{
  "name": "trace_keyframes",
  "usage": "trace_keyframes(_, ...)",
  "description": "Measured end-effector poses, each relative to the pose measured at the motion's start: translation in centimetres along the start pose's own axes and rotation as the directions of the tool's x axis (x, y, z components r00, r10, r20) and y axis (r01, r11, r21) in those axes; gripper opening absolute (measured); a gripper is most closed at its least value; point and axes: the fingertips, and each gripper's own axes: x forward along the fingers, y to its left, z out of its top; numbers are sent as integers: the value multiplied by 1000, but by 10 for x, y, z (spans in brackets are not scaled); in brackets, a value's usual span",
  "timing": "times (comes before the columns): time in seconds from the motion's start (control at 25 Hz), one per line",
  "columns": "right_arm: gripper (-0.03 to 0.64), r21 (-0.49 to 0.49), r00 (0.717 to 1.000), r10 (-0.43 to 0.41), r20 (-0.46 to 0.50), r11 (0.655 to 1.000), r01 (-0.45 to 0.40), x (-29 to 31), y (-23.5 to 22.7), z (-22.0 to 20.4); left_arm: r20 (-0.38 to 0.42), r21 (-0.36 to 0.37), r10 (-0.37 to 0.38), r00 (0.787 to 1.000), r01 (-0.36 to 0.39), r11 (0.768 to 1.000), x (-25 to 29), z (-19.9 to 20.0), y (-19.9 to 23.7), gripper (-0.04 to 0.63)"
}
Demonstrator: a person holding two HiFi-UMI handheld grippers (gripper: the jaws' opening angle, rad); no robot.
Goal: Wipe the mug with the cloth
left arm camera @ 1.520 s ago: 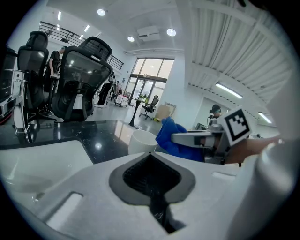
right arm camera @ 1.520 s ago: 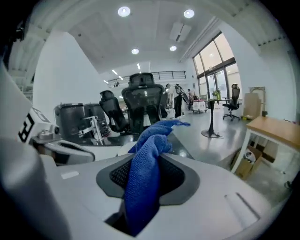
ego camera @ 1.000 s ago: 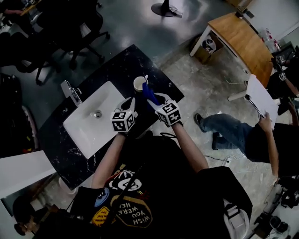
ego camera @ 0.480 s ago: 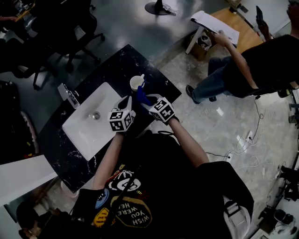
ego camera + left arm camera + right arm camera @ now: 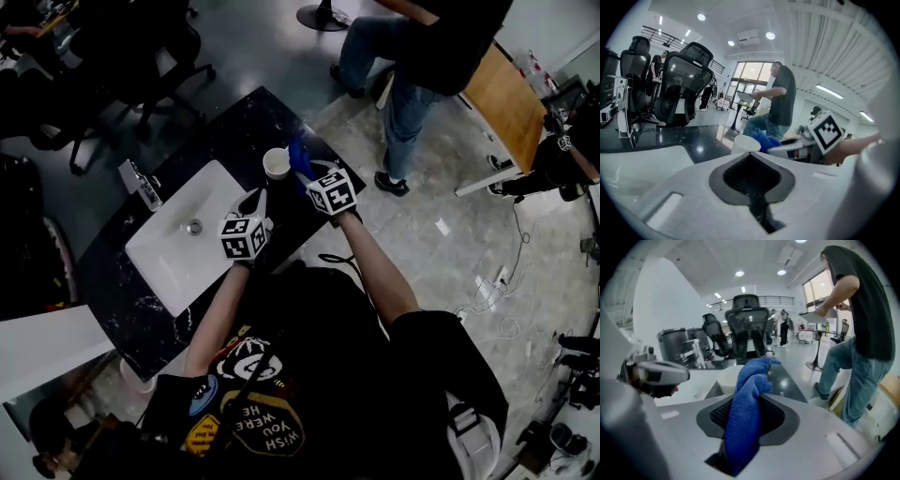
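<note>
Blue cloth (image 5: 746,413), pinched between right gripper (image 5: 307,174) jaws, held beside white mug (image 5: 277,164) for wiping; left gripper (image 5: 259,200) nearby, jaws pressed together, empty, probably in reserve.

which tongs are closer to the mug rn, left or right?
Right. The right tongs, shut on the blue cloth, sit just beside the mug; the left tongs hang back by the sink.

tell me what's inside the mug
Nothing shows inside the mug from the head view, though its bottom is too small to tell. The cloth, gripped by the right gripper, is beside its rim, not inside.
</note>
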Motion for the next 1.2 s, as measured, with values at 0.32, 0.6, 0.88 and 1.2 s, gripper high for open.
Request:
trace_keyframes(0.32, 126, -105, 973, 224, -48, 968, -228, -14, 76, -50, 2, 3, 3, 1000, -3, 1000, -2, 1, -2, 3)
trace_keyframes(0.6, 126, 98, 991, 23, 134, 995, -37, -25, -27, 15, -5, 1, -8, 1000, 8, 1000, 0, -2, -4, 3)
trace_keyframes(0.88, 126, -149, 956, 274, -105, 946, -288, -1, 75, -33, -10, 3, -20, 1000, 20, 1000, 3, -1, -10, 3)
trace_keyframes(1.2, 124, 10, 986, 88, 138, 996, -91, -27, 14, 7, -2, -9, 1, 1000, -1, 1000, -1, 1, 2, 3)
